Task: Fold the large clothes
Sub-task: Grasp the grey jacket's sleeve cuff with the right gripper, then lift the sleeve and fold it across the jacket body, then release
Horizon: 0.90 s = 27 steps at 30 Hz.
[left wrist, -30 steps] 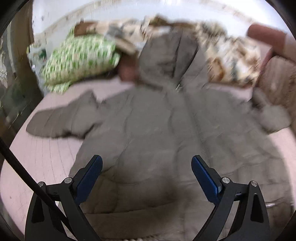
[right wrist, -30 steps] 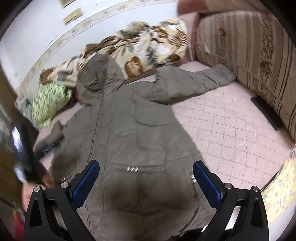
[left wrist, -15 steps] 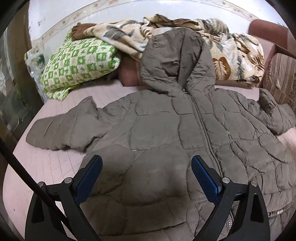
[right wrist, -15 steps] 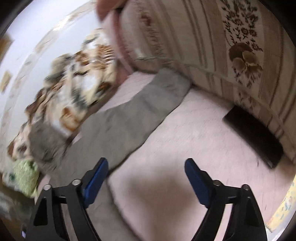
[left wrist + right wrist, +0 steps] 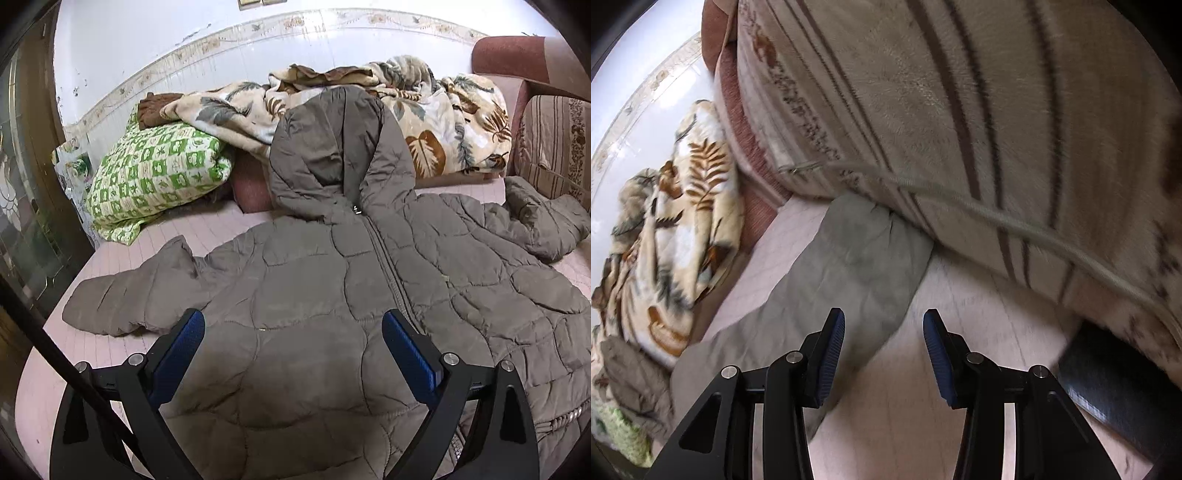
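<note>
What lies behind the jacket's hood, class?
Behind the hood a leaf-print blanket is heaped against the tiled wall. A green checked pillow lies left of it. The hood covers the blanket's middle, so whatever sits there cannot be seen.

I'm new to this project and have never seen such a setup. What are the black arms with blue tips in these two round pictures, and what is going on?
There is no robot here: a person holds a two-finger tool in each hand, and a fisheye camera on each one looks forward along its fingers, hence the round pictures.

The left wrist picture shows the left tool, its blue pads wide apart and holding nothing, over a grey-brown hooded puffer jacket spread on a pink quilted bed. Behind it lie a green checked pillow and a leaf-print blanket.

The right wrist picture shows the right tool at the jacket's far sleeve, beside a striped cushion. Its jaws are closing; the sleeve's edge lies by the left pad, but nothing is gripped yet.
</note>
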{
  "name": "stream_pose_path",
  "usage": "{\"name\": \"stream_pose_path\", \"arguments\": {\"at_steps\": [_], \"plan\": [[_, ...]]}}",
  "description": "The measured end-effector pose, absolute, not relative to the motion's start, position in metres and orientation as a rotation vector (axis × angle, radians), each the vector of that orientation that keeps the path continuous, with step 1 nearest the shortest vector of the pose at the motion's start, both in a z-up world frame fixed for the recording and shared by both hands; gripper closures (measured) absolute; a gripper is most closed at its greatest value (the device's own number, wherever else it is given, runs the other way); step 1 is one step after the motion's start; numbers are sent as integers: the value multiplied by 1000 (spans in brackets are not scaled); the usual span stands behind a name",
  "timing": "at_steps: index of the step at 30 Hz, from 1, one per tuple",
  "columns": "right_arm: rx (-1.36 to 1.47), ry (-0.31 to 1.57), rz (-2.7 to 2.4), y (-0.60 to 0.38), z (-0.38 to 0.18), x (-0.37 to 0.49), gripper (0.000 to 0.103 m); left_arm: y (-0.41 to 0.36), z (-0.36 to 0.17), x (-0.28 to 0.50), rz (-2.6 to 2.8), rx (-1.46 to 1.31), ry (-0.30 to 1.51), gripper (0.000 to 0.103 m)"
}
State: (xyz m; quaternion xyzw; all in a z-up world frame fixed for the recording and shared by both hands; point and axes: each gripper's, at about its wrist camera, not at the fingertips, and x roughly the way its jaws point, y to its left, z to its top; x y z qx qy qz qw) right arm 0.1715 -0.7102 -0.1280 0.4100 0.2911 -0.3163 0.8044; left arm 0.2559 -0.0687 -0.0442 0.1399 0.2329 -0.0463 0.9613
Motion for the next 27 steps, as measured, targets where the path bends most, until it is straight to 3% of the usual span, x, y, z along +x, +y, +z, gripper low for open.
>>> {"name": "stream_pose_path", "arguments": {"at_steps": [12, 13, 15, 16, 22, 27], "plan": [[825, 649, -759, -741, -160, 206, 55, -74, -52, 259, -127, 250, 534, 6], [816, 641, -750, -742, -160, 207, 58, -76, -53, 260, -125, 256, 538, 6], [791, 639, -741, -740, -157, 207, 79, -77, -55, 260, -128, 262, 546, 6], [777, 624, -740, -737, -152, 204, 82, -77, -56, 261, -128, 263, 550, 7], [708, 550, -712, -719, -110, 182, 85, -75, -53, 260, -123, 249, 548, 6], [628, 473, -682, -692, -44, 163, 87, -66, -45, 255, -115, 215, 544, 7]]}}
